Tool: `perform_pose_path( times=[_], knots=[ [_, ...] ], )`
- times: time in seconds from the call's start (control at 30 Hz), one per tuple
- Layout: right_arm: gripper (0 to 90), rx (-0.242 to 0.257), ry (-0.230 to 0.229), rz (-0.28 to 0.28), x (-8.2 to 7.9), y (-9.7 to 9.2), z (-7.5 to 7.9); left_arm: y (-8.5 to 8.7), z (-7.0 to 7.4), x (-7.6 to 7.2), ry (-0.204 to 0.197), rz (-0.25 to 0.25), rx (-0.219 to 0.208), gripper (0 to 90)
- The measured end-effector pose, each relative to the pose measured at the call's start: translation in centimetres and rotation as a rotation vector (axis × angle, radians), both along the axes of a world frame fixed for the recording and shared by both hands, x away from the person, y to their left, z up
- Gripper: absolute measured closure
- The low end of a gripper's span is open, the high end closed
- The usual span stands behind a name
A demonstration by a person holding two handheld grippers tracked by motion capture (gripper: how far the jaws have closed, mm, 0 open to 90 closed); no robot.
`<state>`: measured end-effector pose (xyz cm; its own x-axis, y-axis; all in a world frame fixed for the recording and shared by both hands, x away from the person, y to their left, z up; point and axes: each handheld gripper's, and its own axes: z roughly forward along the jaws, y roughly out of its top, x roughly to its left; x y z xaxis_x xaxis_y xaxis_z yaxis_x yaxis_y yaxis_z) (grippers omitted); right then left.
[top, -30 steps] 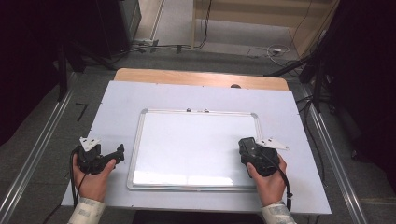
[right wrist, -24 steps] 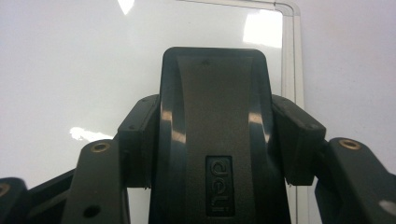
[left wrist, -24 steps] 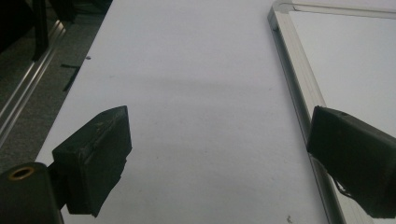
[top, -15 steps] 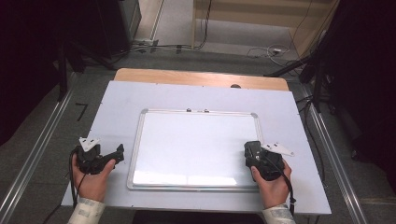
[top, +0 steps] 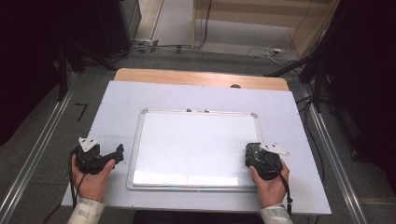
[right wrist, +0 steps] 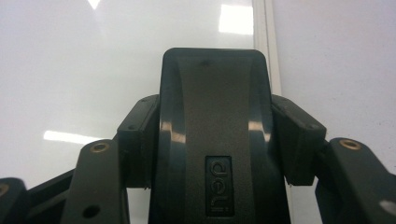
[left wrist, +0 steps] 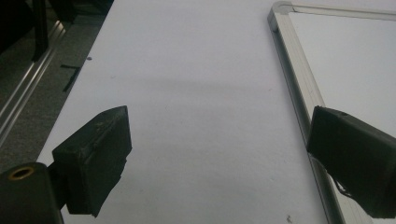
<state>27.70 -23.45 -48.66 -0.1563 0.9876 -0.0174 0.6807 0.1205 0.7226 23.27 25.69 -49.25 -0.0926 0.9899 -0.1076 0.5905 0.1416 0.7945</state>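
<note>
The right gripper (top: 253, 152) has slid a little toward the right edge of the whiteboard (top: 196, 144) since a second ago, when it sat further in over the white surface; the left gripper (top: 114, 155) has not budged. The right one is clamped on a black eraser (right wrist: 215, 140), a smooth block with a small raised label on its back, and in the right gripper view the two jaws press against its sides. The eraser lies flat on the board near its right rim, toward the lower right corner, with the silver frame (right wrist: 267, 42) running just beside it. The right hand (top: 270, 184) comes in from the near edge of the table and wraps the gripper body, its cable trailing back past the wrist.

Over on the other side, the left gripper has its jaws spread wide with nothing between them. It rests on the pale tabletop (top: 116, 107), just off the board's left rim; in the left gripper view one jaw sits over the bare table (left wrist: 196, 93) and the other overlaps the frame (left wrist: 299, 79). The left hand (top: 91, 179) cups it from below.

The board lies square in the middle of the table, wiped clean, with ceiling lights mirrored along its near edge. Beyond the pale top a wooden strip (top: 201, 78) shows, then grey floor (top: 243, 37) with loose cables.
</note>
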Motion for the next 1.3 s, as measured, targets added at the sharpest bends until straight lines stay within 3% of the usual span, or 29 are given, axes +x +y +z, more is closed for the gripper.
perform_pose_path(
  times=[0.17, 0.77, 0.93, 1.3],
  knots=[
    [38.5, 0.000, 0.028, -0.007, 0.6, -0.1, -0.5, 0.0, 0.0, 0.0, -0.001, 0.002, 0.001, 7.0],
    [38.2, -0.013, 0.036, -0.055, 0.7, 0.4, -0.4, 0.0, 0.0, 0.0, -0.001, 0.003, -0.002, 7.1],
    [33.4, 0.007, 0.017, -0.043, 0.7, 0.2, -0.2, 0.1, 0.0, 0.0, -0.001, 0.003, -0.002, 7.0],
    [26.4, 0.047, -0.057, 0.016, -0.1, 0.0, 2.1, 0.1, 0.0, -0.1, -0.002, 0.003, -0.001, 7.0]
  ],
)
